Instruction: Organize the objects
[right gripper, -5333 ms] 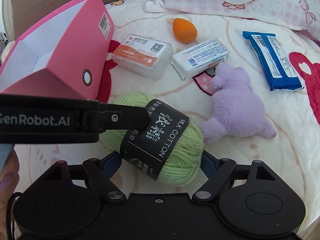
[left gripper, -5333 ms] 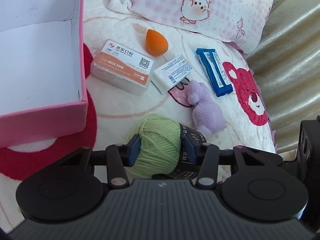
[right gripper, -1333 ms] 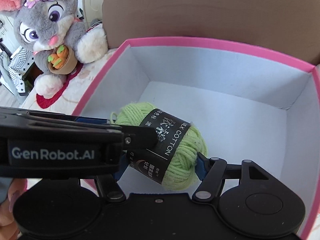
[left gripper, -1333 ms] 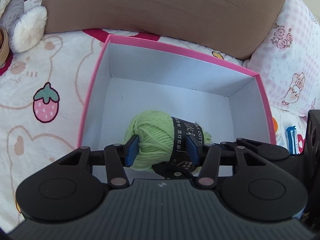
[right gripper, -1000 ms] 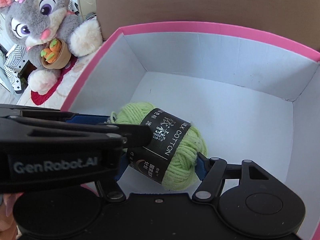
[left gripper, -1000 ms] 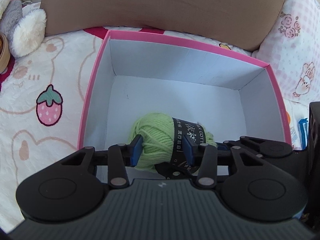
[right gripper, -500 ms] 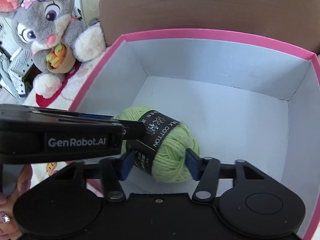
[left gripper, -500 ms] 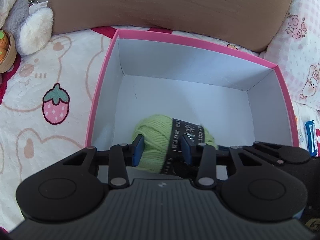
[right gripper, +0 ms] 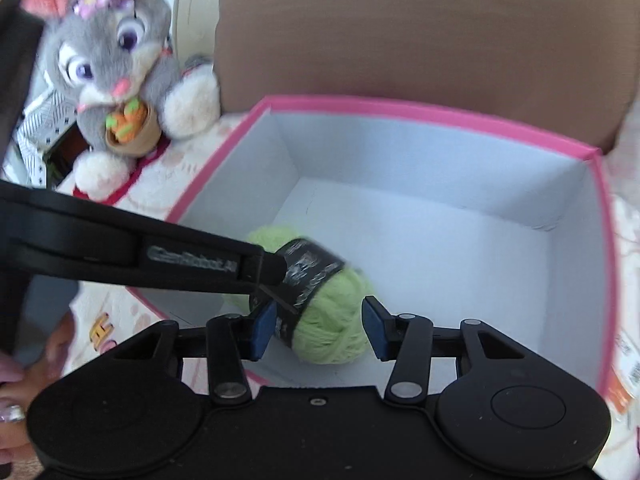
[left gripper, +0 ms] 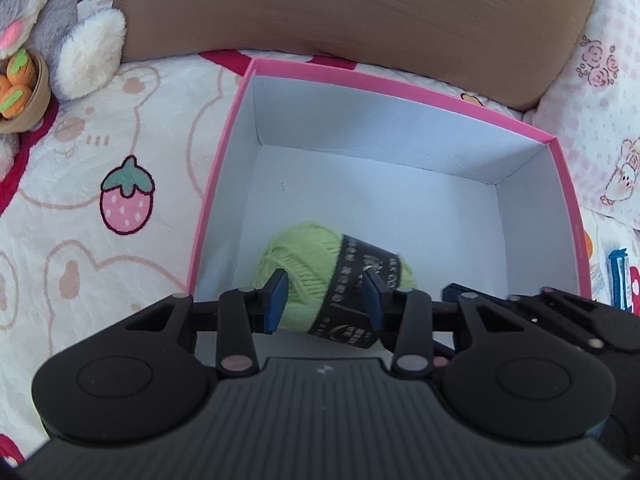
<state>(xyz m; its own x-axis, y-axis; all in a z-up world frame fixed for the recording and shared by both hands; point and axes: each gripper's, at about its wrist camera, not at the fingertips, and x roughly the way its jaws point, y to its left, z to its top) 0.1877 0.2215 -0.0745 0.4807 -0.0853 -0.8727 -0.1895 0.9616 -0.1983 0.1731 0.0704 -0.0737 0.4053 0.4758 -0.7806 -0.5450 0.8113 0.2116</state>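
Now I have let go: both my left gripper [left gripper: 326,298] and right gripper [right gripper: 318,328] jaws are wide, and the green yarn ball [left gripper: 316,268] sits in the pink box [left gripper: 404,80], so 1 thing is packed.

Green yarn [left gripper: 304,256] (black band), pink box [left gripper: 224,152].

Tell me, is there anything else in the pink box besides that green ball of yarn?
No. In the left wrist view the pink box holds only the green ball of yarn; the rest of its white floor is bare.
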